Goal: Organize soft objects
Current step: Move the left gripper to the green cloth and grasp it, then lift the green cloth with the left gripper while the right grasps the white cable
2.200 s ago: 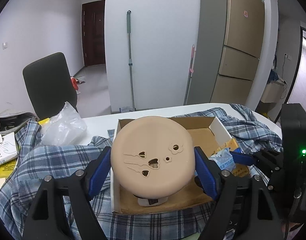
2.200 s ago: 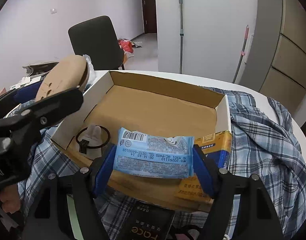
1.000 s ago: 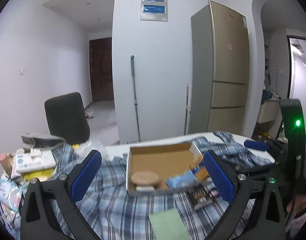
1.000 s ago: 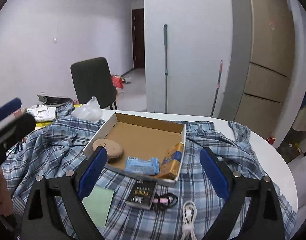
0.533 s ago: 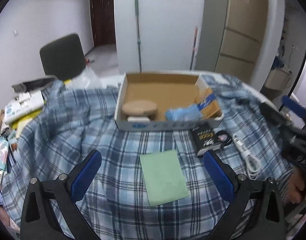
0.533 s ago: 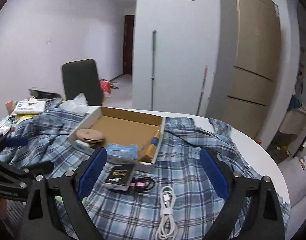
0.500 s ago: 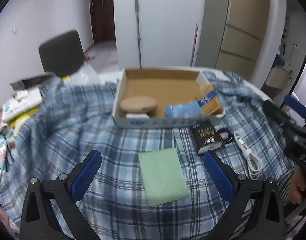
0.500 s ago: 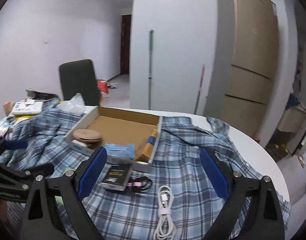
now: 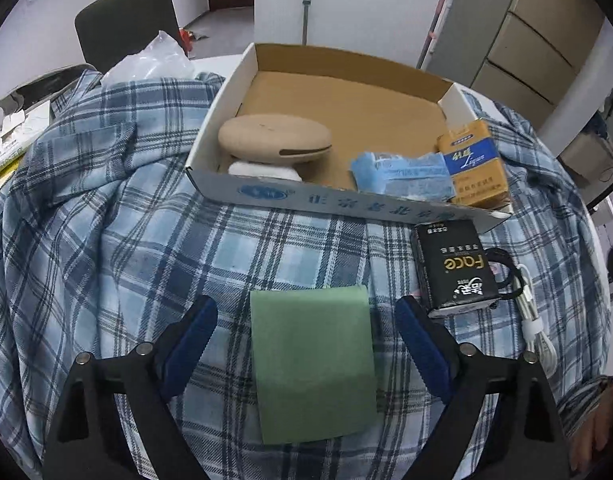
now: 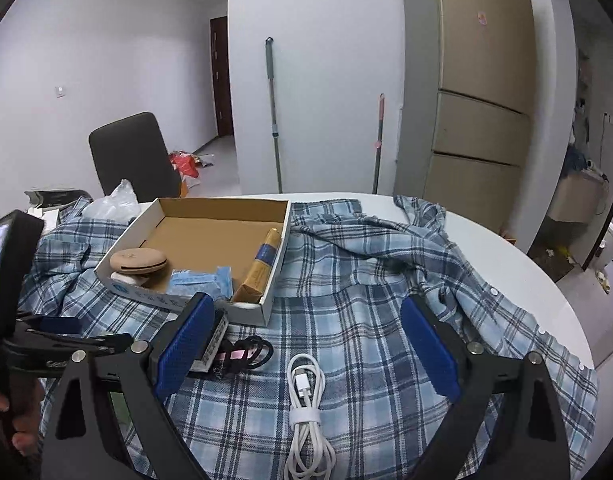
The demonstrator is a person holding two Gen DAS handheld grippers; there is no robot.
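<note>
While I hold both grippers above the surface, this is what shows:
Left gripper (image 9: 306, 330): jaws spread wide, nothing between the pads; my green cloth sits in the gap at lower centre of the left wrist view, touching neither pad as far as I can tell.
Right gripper (image 10: 304, 334): jaws spread wide, holding nothing; low in the right wrist view, over the plaid.
Green cloth (image 9: 312, 364): flat rectangle on the plaid shirt, lower centre, below the box's front wall.
Plaid shirt (image 9: 106, 240): blue check, spread over the round white surface (image 10: 526, 256), crumpled at right in the right wrist view.
Cardboard box (image 9: 326, 204): open top, upper centre of the left wrist view; centre left in the right wrist view (image 10: 186, 300).
Beige round pad (image 9: 274, 138): inside the box, front left corner, resting on something white.
Blue wipes pack (image 9: 402, 178): inside the box, at the front wall, right of the beige pad.
Yellow-blue pack (image 9: 474, 164): inside the box, right end, leaning on the side wall, just beside the wipes.
Black tissue pack (image 9: 454, 268): outside the box, just below its front right corner, on the shirt.
White cable (image 10: 308, 408): coiled and strapped, bottom centre of the right wrist view, between my right gripper's fingers, on the shirt.
Black hair ties (image 10: 250, 354): left of the cable, beside the black pack.
Plastic bag (image 9: 150, 62): upper left, behind the shirt.
Chair (image 10: 130, 156): dark, behind the surface, left.
</note>
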